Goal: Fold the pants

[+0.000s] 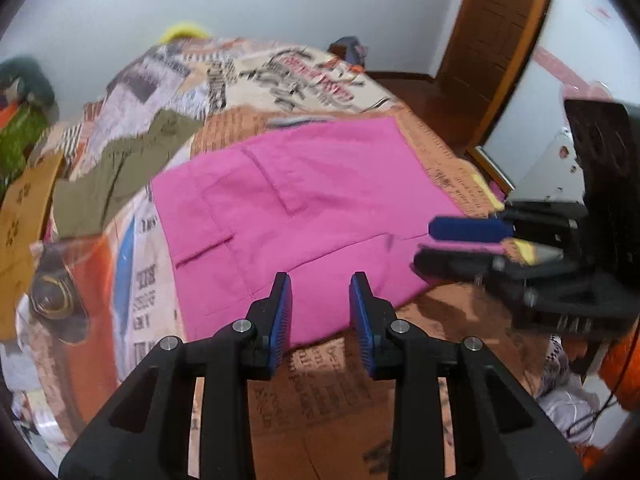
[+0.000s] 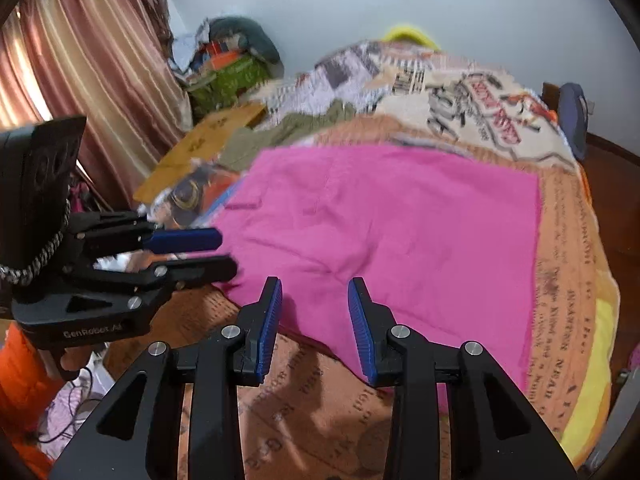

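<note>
Pink pants (image 1: 304, 208) lie folded flat in a rough rectangle on a printed bedspread (image 1: 328, 392), pockets facing up; they also show in the right wrist view (image 2: 400, 232). My left gripper (image 1: 320, 284) is open and empty, just above the pants' near edge. My right gripper (image 2: 314, 288) is open and empty, over the near edge too. Each gripper shows in the other's view: the right one (image 1: 424, 244) at the pants' right edge, the left one (image 2: 228, 252) at their left edge, both with jaws apart.
Olive-green clothing (image 1: 116, 168) lies on the bed left of the pants, beside a brown cardboard piece (image 1: 24, 208). A pile of bags (image 2: 232, 68) sits by the pink curtain (image 2: 80, 72). A wooden door frame (image 1: 496, 40) stands at the right.
</note>
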The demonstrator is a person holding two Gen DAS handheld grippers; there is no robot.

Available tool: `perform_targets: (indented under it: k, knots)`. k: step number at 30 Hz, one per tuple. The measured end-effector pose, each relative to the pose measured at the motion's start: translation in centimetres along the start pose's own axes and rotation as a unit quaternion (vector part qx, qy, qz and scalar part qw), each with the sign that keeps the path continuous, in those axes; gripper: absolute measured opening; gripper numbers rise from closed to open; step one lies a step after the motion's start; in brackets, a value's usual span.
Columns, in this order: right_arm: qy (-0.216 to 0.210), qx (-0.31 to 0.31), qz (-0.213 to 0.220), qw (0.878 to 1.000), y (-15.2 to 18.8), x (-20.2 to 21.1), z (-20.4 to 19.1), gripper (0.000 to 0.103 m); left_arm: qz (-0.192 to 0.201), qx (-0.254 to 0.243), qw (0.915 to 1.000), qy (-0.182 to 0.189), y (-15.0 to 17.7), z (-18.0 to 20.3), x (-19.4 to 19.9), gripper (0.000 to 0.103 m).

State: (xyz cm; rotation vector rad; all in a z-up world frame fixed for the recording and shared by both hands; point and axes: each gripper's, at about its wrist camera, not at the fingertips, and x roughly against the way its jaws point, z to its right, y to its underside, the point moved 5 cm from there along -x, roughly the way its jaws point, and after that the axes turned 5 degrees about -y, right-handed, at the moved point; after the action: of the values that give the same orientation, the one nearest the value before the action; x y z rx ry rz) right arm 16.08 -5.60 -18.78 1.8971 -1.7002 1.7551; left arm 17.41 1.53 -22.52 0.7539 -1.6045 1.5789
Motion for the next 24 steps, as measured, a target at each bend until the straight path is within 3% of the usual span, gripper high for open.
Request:
perform_targets:
  k: [3,8,11,15,19,24]
  knots:
    - [0.004,-0.009,-0.037,0.999,1.3,-2.1,1.1,0.031,-0.025,0.021,0.9994,0.008,1.0,-1.2,-1.9,0.031]
    - [0.007,-0.018,-0.028,0.999,2.2,-1.0,2.7,0.031,-0.027,0.053,0.997,0.049,1.5,-2.6,-1.7,0.03]
    - [0.012,-0.027,-0.029,0.999,2.7,-0.4,3.7,0.031,-0.025,0.049,0.9976,0.043,1.8,-2.6,-1.2,0.029]
    - [0.022,-0.042,-0.029,0.998,3.5,0.7,4.8,0.031,-0.019,0.029,0.9994,-0.007,2.9,-3.3,-0.4,0.03]
    - [0.025,-0.072,-0.031,0.997,4.2,1.3,6.5,0.034,-0.022,0.044,0.9988,0.009,3.7,-4.4,-0.3,0.03]
    - [0.064,-0.093,-0.027,0.993,5.1,2.3,8.5,0.035,-0.017,0.044,0.9989,0.005,4.1,-4.6,-0.2,0.03]
